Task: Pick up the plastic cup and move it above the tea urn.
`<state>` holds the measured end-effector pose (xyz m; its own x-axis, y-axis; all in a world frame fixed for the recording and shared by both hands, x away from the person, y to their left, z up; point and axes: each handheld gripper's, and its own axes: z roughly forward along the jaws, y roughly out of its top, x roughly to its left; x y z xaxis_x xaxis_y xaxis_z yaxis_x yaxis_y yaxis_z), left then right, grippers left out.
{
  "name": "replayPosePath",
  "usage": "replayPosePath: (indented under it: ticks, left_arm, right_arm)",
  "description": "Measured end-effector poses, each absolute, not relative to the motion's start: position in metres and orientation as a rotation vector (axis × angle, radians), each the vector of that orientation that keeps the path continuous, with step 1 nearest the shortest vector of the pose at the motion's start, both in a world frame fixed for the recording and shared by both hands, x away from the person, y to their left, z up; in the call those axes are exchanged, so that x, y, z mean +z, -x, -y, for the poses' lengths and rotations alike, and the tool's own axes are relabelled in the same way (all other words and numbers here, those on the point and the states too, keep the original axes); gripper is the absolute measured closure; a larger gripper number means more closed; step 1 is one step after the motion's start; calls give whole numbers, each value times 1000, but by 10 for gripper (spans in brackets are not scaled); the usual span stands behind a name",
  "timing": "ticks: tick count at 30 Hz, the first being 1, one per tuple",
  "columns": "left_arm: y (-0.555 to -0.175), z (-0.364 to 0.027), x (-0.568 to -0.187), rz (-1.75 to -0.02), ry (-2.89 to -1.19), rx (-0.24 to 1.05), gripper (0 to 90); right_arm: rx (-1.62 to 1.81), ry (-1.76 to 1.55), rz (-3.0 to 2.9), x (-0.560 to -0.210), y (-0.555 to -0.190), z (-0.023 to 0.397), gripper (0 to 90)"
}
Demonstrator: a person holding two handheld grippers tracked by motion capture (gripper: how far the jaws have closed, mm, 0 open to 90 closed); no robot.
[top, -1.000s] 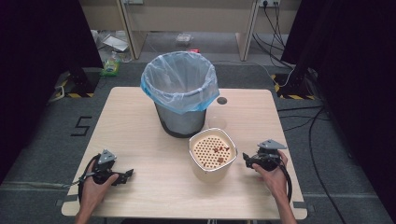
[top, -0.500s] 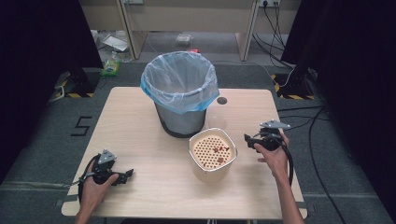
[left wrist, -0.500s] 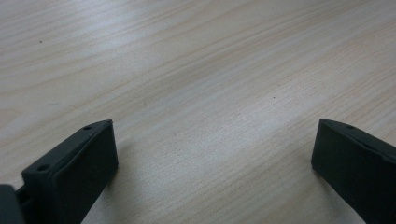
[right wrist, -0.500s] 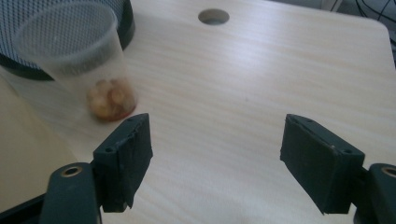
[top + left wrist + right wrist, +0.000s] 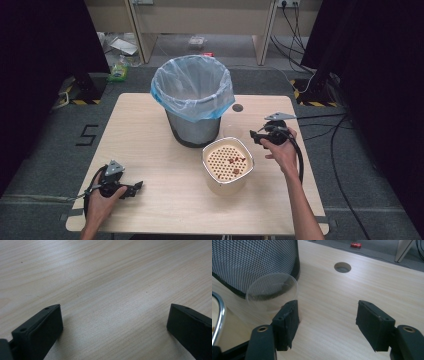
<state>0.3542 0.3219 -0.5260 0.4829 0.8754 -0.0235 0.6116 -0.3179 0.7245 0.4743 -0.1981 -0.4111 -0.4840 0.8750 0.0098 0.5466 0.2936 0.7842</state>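
Nothing gripped yet: right gripper (image 5: 327,322) agape near clear cup (image 5: 272,293), left gripper (image 5: 113,325) agape over bare table (image 5: 105,272).

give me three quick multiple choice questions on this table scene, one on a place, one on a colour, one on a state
1. Where is the clear cup?
A. inside the bin
B. on the table beside the mesh bin
C. in the left gripper

2. What colour is the bin liner?
A. black
B. light blue
C. red

3. How does the right gripper stand?
A. open, holding nothing
B. shut on the cup
C. shut on the bin rim

Answers: 1 B, it stands on the wood against the mesh; 2 B, pale blue plastic over the rim; 3 A, jaws wide apart over bare table.
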Motion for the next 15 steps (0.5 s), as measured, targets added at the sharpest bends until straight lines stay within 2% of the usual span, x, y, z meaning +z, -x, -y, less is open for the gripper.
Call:
replayPosePath:
  ticks: [15]
  left_arm:
    - [-354, -322, -526, -1223, -2047, 497, 0]
  right_arm:
    - [1059, -1209, -2267, -415, -502, 164, 610]
